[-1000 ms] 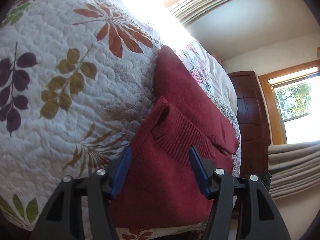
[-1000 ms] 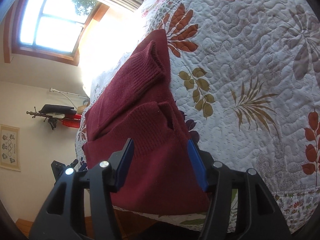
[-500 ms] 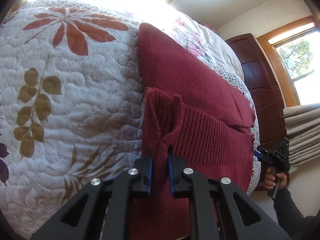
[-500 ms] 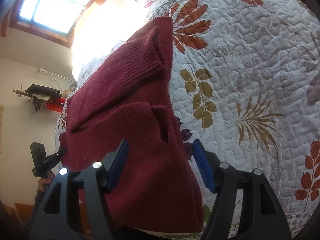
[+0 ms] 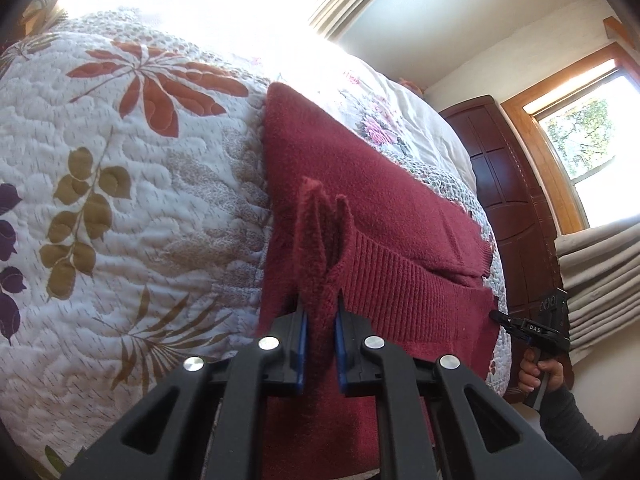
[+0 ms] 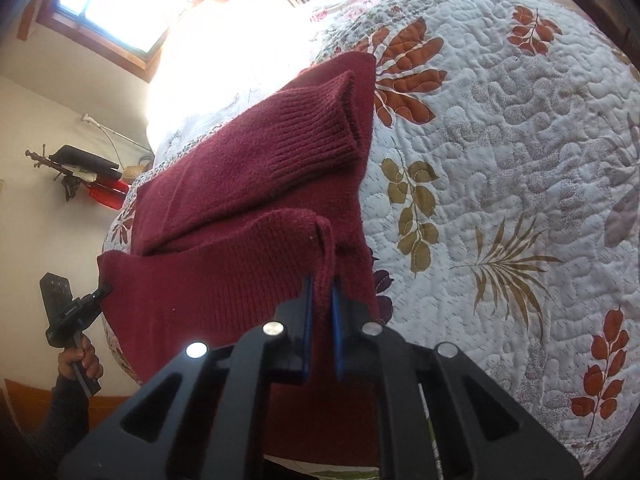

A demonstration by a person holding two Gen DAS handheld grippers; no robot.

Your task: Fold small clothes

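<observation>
A soft, limp maroon sweater (image 5: 384,200) is lying on a quilted bed (image 5: 120,200); its ribbed hem corners are being pinched by the closed left gripper (image 5: 319,340) and right gripper (image 6: 320,332), likely sagging between them.

Each view looks forward along its own tongs from just above the near edge of the bed, very close to the cloth. The left wrist camera sits at the left corner of the red sweater (image 5: 384,216) and faces across the quilt (image 5: 120,200) toward a window on the right. The right wrist camera sits at the sweater's right corner, facing a window at upper left. Both share the sweater, and each catches the other tongs (image 5: 532,328) (image 6: 76,308) at its far side
</observation>
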